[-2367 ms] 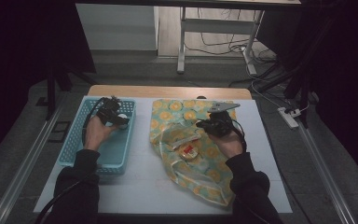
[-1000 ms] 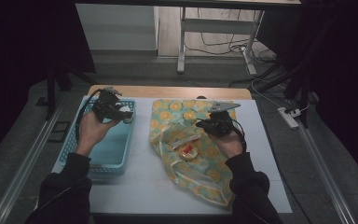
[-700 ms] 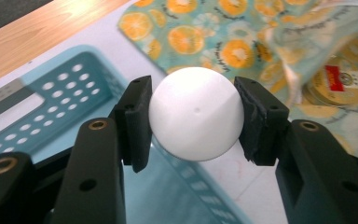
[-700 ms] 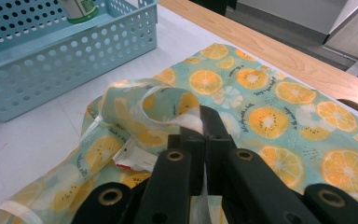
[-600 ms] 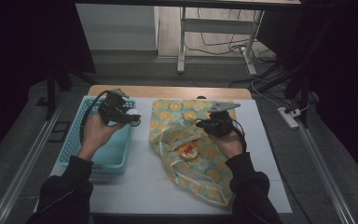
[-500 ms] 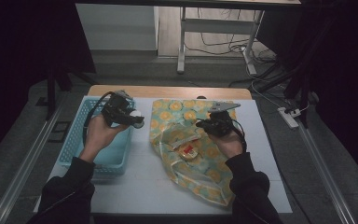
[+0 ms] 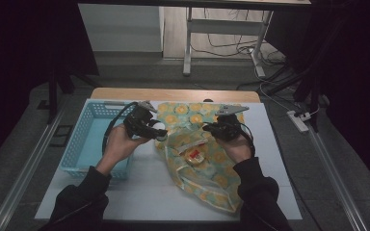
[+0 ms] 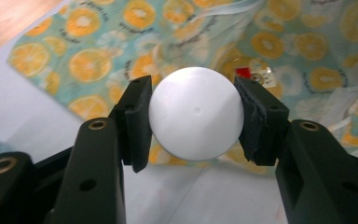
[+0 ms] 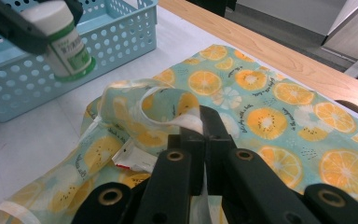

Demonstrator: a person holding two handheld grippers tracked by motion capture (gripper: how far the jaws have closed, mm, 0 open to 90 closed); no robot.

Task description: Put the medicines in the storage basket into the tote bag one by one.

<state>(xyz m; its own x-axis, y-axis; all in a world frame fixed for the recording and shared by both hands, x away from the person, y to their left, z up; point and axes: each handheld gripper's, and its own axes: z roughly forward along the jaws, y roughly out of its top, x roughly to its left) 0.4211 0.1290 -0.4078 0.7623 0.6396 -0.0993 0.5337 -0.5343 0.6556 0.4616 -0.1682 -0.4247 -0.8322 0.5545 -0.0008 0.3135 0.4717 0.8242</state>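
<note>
My left gripper (image 8: 193,119) is shut on a small bottle (image 8: 196,112) with a white cap and a green label. In the high view it (image 7: 155,132) holds the bottle (image 7: 161,136) just above the left edge of the orange-print cloth bag (image 7: 200,166). My right gripper (image 9: 204,122) is shut on the bag's white-lined handle strap (image 9: 168,105) and holds it lifted; it sits at the bag's upper right (image 7: 213,129). A red and white packet (image 7: 194,155) lies in the bag's mouth. The right gripper view shows the bottle (image 9: 67,44) hanging in front of the basket.
A light blue perforated basket (image 7: 84,144) stands at the left of the white table mat (image 7: 144,192). The wooden table edge (image 7: 173,94) runs along the back. Beyond it are a metal stand, cables and a power strip (image 7: 298,120) on the floor.
My left hand has risen out of the basket and travelled right with the bottle, to the bag's left edge. The right gripper has kept still on the strap.
</note>
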